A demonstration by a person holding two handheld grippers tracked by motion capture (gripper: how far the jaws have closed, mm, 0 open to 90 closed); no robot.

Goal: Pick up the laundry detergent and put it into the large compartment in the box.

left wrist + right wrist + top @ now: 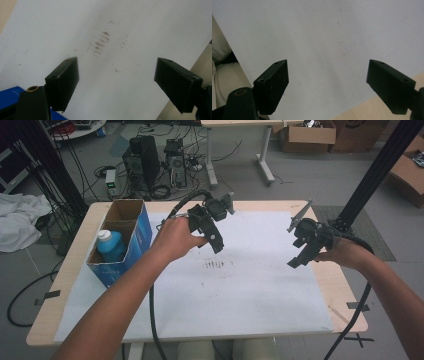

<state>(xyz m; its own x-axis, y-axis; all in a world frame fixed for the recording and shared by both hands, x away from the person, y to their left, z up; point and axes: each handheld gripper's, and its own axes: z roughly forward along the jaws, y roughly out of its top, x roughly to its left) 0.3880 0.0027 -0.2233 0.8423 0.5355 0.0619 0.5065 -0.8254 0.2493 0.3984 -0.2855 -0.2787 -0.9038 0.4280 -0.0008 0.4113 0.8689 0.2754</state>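
A bottle (109, 243) stands in the box (142, 227) at the sheet's (250, 295) left edge on the table (345, 285).

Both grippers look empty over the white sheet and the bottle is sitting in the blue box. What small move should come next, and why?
Probably swing the left gripper toward the blue box and over the bottle. Its jaws stand wide with nothing between them, above the smudged white sheet, and it is the gripper nearer the box. The bottle stands upright inside, cap up, so a reach from above looks workable. The right gripper is open too, but farther off.

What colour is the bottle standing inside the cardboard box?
The bottle is blue with a white cap, clearest in the high view.
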